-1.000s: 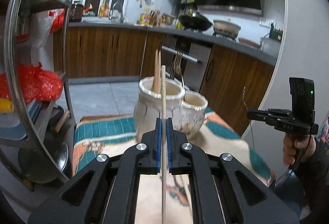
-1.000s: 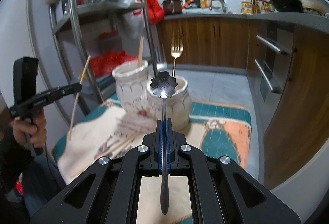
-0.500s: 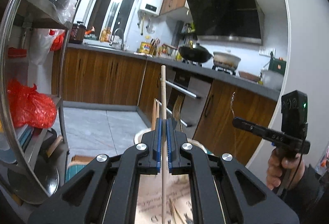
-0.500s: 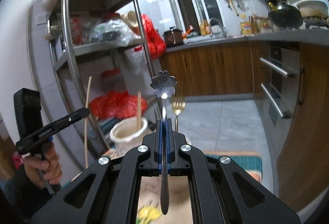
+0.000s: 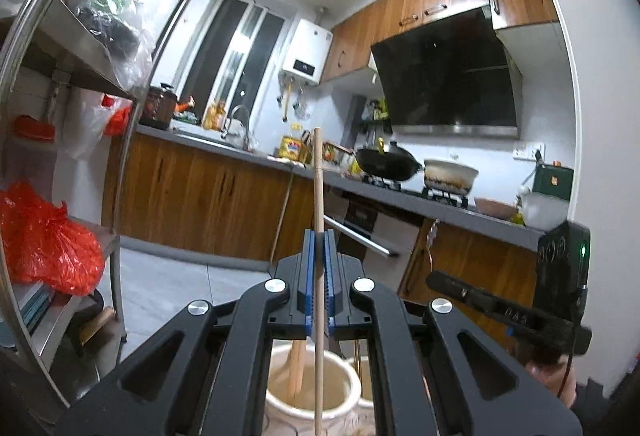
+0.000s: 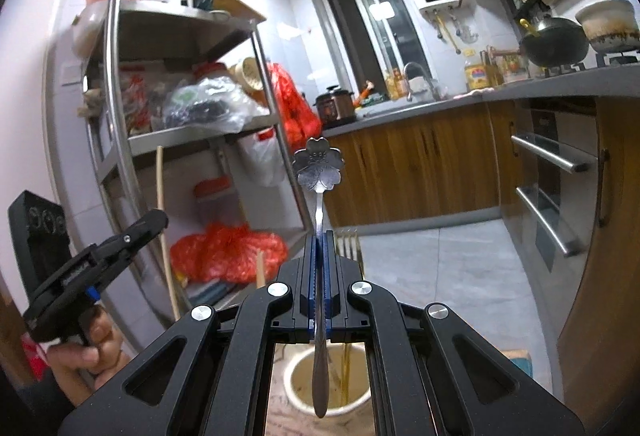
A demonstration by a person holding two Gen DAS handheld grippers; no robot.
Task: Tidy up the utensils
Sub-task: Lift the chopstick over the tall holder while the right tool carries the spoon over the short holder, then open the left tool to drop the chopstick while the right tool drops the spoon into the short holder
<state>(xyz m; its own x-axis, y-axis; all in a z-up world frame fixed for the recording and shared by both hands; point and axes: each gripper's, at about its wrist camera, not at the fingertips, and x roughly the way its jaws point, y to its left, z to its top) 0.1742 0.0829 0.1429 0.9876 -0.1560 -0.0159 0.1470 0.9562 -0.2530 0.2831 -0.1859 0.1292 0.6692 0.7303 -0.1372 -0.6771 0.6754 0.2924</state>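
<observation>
My left gripper [image 5: 319,236] is shut on a wooden chopstick [image 5: 318,196] held upright, its lower end over the mouth of a cream ceramic jar [image 5: 276,396] that holds another chopstick [image 5: 297,368]. My right gripper [image 6: 319,236] is shut on a silver spoon [image 6: 319,166] with a flower-shaped bowl pointing up; its handle end hangs over the mouth of a second cream jar [image 6: 300,384] that holds a gold fork [image 6: 349,242]. The left gripper with its chopstick also shows in the right wrist view [image 6: 154,220], and the right gripper in the left wrist view [image 5: 440,278].
A steel shelf rack [image 6: 116,108] with bags and a red plastic bag [image 5: 44,240] stands to the left. Wooden kitchen cabinets [image 6: 420,164], a counter with a wok [image 5: 386,164] and an oven front [image 6: 560,188] stand behind and to the right.
Both grippers have tilted upward and moved over the jars; the jars now lie below the fingers at the frame bottom. The chopstick and spoon stay gripped.
</observation>
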